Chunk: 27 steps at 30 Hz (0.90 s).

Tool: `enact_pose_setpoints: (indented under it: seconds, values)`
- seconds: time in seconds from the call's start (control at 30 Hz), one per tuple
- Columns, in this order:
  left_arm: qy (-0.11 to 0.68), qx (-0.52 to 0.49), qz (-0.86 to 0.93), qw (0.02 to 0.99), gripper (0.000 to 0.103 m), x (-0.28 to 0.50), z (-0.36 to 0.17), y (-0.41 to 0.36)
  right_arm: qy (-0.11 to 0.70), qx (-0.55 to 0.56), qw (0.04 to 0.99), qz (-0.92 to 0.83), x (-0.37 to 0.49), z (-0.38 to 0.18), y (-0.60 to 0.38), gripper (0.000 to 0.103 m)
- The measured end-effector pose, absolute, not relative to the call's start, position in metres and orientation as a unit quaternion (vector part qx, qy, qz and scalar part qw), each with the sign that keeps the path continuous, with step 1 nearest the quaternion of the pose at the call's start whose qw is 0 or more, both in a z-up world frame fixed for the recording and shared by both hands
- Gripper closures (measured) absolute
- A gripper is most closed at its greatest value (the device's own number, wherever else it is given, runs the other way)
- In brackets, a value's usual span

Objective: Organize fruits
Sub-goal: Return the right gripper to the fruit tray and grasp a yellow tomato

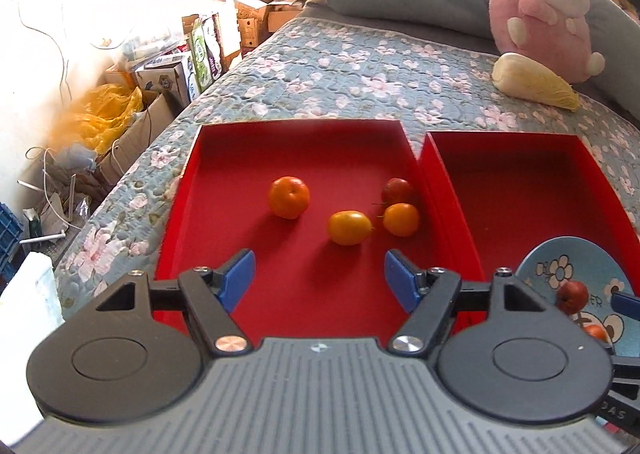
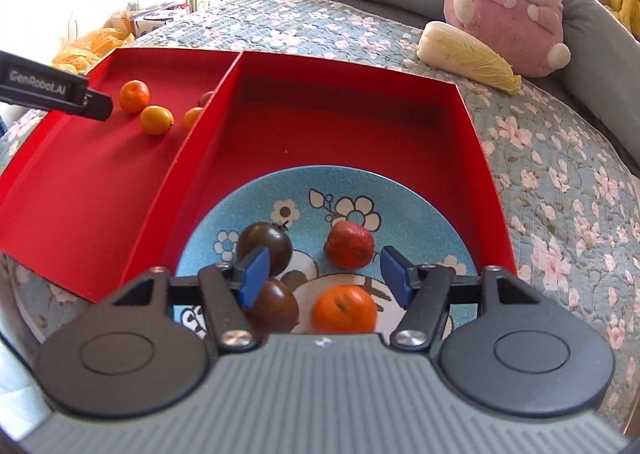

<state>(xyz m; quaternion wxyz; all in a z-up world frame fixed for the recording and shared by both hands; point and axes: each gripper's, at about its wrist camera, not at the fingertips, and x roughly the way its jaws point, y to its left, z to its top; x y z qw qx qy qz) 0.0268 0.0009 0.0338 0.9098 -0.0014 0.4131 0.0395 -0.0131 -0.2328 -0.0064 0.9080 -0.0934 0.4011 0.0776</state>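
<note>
Your left gripper point(image 1: 319, 280) hangs over the left red cardboard tray point(image 1: 180, 189), jaws apart with nothing between them. Four small fruits lie loose in that tray: a round orange mandarin point(image 1: 289, 197) at centre frame, a yellow-orange oval fruit point(image 1: 349, 228) just below and right of it, and against the right wall a small red fruit point(image 1: 396, 189) touching a small orange one point(image 1: 401, 218).

Your right gripper point(image 2: 323, 276) hovers low over the blue flower-patterned plate point(image 2: 404, 189), which sits in the right red cardboard tray point(image 2: 472, 125). Its jaws are also apart and grip nothing. On the plate rest two dark brown-red tomatoes point(image 2: 264, 244), a red wrinkled fruit point(image 2: 348, 244) and an orange mandarin point(image 2: 344, 310) at the bottom of the frame.

So you look roughly halfway: four pieces are on the plate, four remain loose in the left tray. That reading assumes the plate is the destination. Both trays rest on the floral quilted bed point(image 2: 560, 213).
</note>
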Motion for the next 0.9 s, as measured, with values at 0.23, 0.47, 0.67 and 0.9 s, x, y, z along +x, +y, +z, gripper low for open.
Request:
enact_pose_setpoints:
  seconds: [0.23,0.47,0.67,0.9]
  values:
    - [0.417,-0.013,0.068,0.906,0.027,0.036,0.028,0.045,0.372,-0.077,0.921,0.089,-0.018,0.017,-0.222,0.039]
    - [0.395,-0.010,0.086,0.915,0.029,0.053,0.024,0.088,0.330,-0.088,0.922,0.181,-0.006,0.035,-0.162,0.041]
    - [0.404,-0.030,0.062,0.912,0.040,0.061,0.011,0.099,0.350,-0.113,0.901,0.229,0.028,0.019,-0.112,0.062]
    - [0.409,-0.023,0.026,0.912,0.042,0.083,-0.003,0.089,0.376,-0.110,0.890,0.234,0.072,-0.002,-0.086,0.063]
